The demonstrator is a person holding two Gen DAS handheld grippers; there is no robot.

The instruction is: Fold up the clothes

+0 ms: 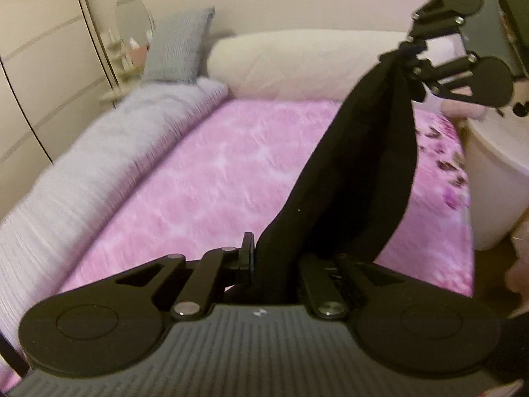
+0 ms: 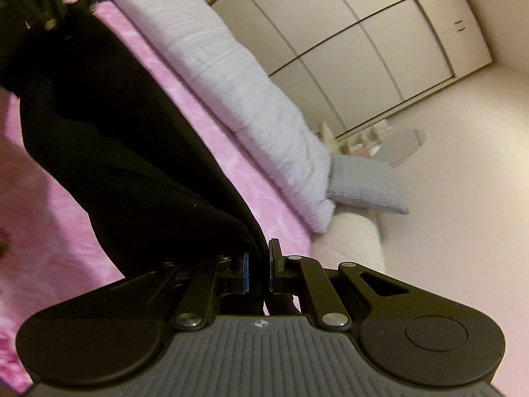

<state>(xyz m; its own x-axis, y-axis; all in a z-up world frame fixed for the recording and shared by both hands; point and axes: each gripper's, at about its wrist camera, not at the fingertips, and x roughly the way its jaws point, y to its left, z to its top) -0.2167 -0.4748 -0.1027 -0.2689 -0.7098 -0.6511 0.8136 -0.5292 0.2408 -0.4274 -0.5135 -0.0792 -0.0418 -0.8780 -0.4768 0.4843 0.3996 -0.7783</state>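
Left to right, left wrist view: wardrobe doors point(image 1: 39, 76), small shelf with oval mirror point(image 1: 130, 16), grey pillow point(image 1: 178, 46), rolled pale duvet point(image 1: 99, 152) along the pink bedsheet point(image 1: 205, 178). Cream headboard cushion point(image 1: 297, 63) behind. Left gripper point(image 1: 256, 258) clamped shut on one end of the black garment point(image 1: 357, 178); right gripper point(image 1: 411, 54) pinched closed on the other end, top right. Garment hangs stretched between them above the sheet, blocking the flower-print patch. White round table point(image 1: 496, 178) at the bed's right edge.
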